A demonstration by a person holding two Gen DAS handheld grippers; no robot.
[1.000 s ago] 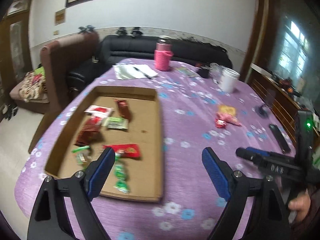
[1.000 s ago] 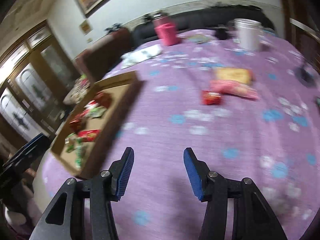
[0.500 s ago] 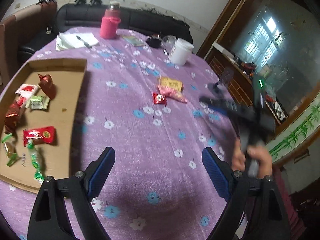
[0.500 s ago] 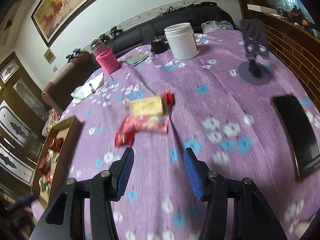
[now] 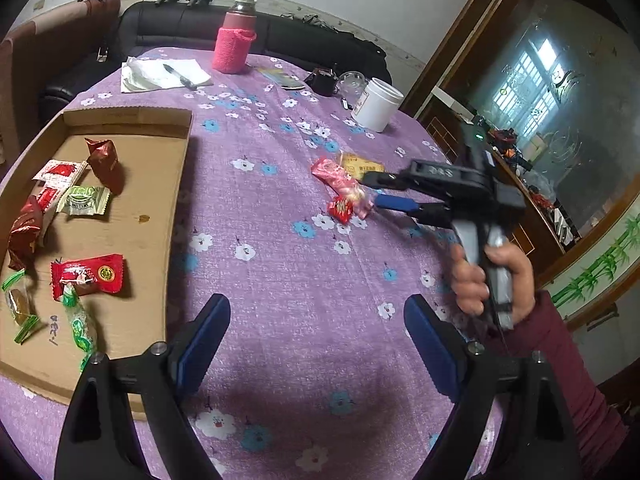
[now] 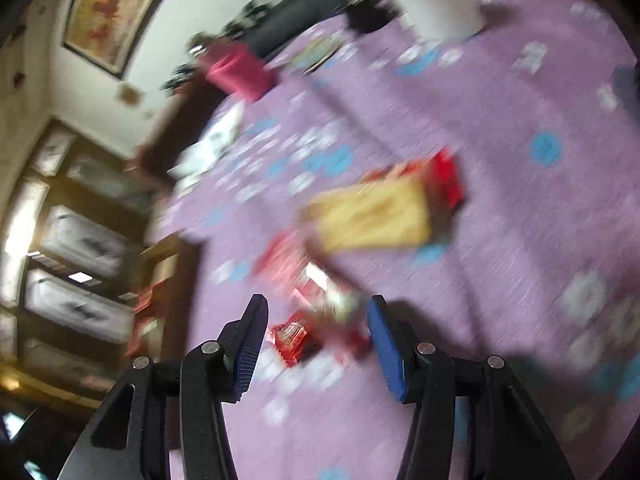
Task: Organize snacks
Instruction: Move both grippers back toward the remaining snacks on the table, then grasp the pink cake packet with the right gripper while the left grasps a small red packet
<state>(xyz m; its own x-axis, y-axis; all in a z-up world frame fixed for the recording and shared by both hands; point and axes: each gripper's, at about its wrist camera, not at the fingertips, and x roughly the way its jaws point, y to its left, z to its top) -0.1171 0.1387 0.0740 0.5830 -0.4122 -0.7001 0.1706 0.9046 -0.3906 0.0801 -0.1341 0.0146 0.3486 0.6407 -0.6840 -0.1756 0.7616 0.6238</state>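
The snacks fall into two groups, which shows how the sorting stands. Most already lie in the shallow cardboard tray (image 5: 128, 236) on the left of the purple flowered tabletop (image 5: 280, 280), and three wait outside it near the middle: a long pink-and-red packet (image 5: 340, 180), a small red sweet (image 5: 340, 209) just beside its near end, and a flat yellow packet (image 5: 362, 165) touching its far side. In the tray I count about nine wrapped pieces, though those at the left edge are partly cut off, so that count is a judgement. The right claw (image 5: 370, 190), gripped by a hand (image 5: 490, 280) in a dark red sleeve, reaches low across the cloth with its tips at the near end of the pink-and-red packet. From its own blurred view the blue pads stand moderately apart on either side of the small red sweet (image 6: 290, 338) and the packet's end (image 6: 340, 312), pressing on nothing that I can make out, so it reads as lined up for a pick and not yet holding. It comes in low and angled, likely so the pads can straddle a flat wrapper. The left claw (image 5: 316, 344) hangs wide and empty over bare cloth between tray and loose snacks, apparently waiting. Behind stand one pink-sleeved flask (image 5: 234, 42), one white jar (image 5: 378, 104) and one sheet of paper with a pen (image 5: 162, 74).
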